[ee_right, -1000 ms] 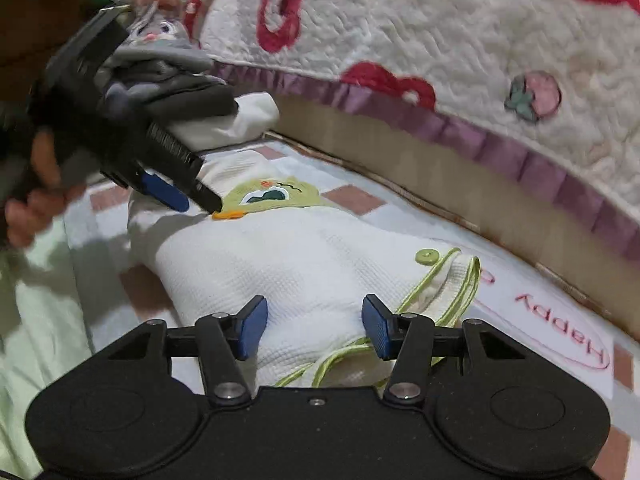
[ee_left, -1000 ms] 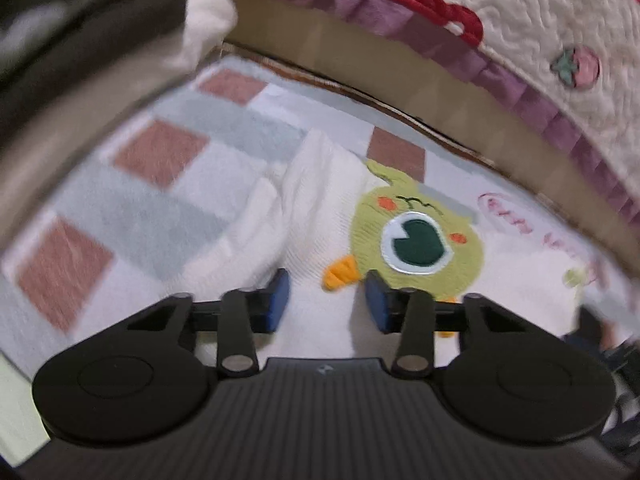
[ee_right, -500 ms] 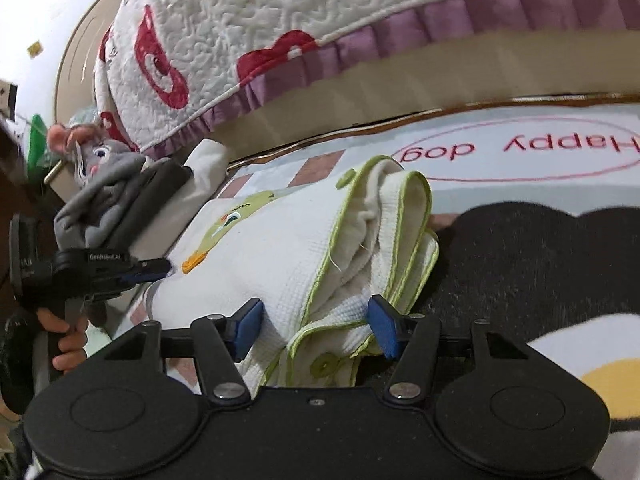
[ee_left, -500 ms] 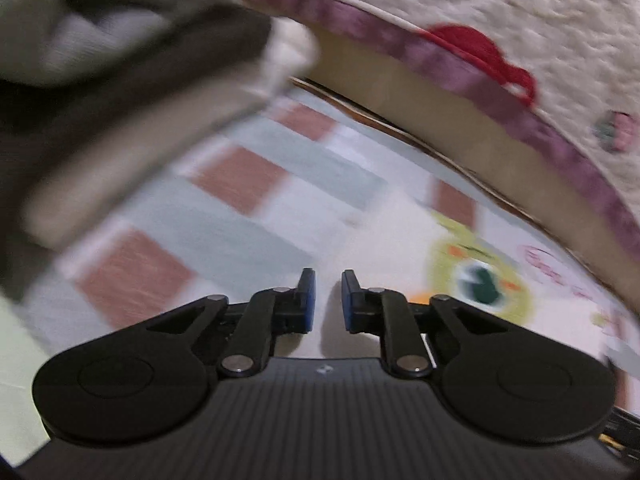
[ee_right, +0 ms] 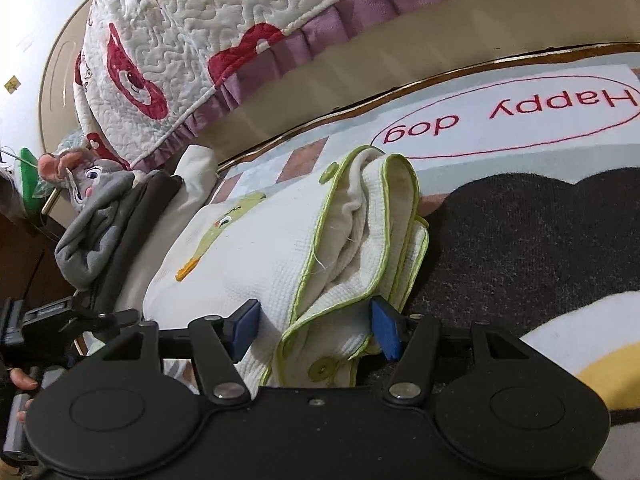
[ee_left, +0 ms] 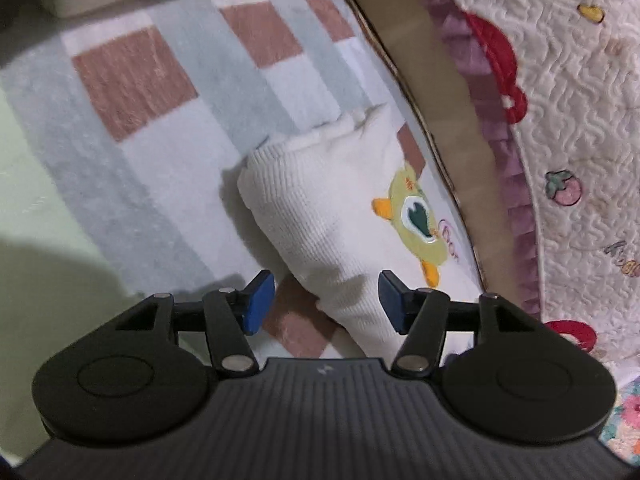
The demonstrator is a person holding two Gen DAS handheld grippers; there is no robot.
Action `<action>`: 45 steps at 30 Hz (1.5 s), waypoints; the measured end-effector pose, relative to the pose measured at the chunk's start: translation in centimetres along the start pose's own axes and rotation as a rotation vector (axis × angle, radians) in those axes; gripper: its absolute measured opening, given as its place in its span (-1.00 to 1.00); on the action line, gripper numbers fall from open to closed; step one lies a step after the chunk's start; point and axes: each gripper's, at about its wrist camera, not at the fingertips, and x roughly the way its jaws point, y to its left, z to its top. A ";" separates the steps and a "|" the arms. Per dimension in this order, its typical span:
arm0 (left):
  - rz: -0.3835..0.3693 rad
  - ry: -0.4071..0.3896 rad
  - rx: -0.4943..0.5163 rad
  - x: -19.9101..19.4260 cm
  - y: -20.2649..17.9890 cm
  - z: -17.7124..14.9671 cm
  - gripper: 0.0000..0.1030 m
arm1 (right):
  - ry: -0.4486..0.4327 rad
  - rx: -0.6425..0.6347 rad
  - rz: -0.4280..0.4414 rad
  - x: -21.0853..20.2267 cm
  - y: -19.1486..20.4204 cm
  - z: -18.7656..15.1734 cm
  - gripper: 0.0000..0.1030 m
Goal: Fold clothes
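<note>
The white waffle-knit garment [ee_right: 256, 248] lies folded into a thick bundle on a checked rug [ee_left: 132, 80] of brown, grey and white squares, beside a bed draped in a quilted cover [ee_right: 208, 40] with a purple frill. A green duck patch [ee_left: 418, 216] with orange feet sits on its top face. At its right end, lime-green piping edges several stacked layers, and green buttons show on the trim. Left of it, other folded clothes [ee_right: 120, 224] lie stacked, with a grey plush mouse [ee_right: 86, 180] resting on top.

The left tongs [ee_left: 326, 300] point down at the plain white end of the bundle, blue pads spread; their jaws have just been opening, and the fabric lies between them, with a gap on both sides. A hand [ee_right: 20, 380] grips that tool at the left edge of the right wrist view.

The right tongs [ee_right: 312, 326] tilt down over the piped end, spread wide, the layered edge between the pads, though whether the right pad touches the cloth cannot be told.
</note>
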 end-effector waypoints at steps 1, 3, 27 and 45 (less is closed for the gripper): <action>0.012 -0.026 0.014 0.4 -0.1 0.2 0.07 | 0.000 0.000 0.002 0.0 0.0 0.0 0.21; 0.035 -0.077 0.041 1.1 -0.2 0.6 -0.05 | 0.001 0.000 0.007 -0.1 -0.2 0.0 0.21; 0.071 -0.103 -0.144 0.9 1.3 0.1 0.27 | 0.129 0.329 0.029 -1.2 -2.8 0.5 0.42; 0.175 -0.220 0.421 3.1 -6.7 1.5 -0.45 | -0.187 0.072 0.039 0.9 0.2 1.4 -0.20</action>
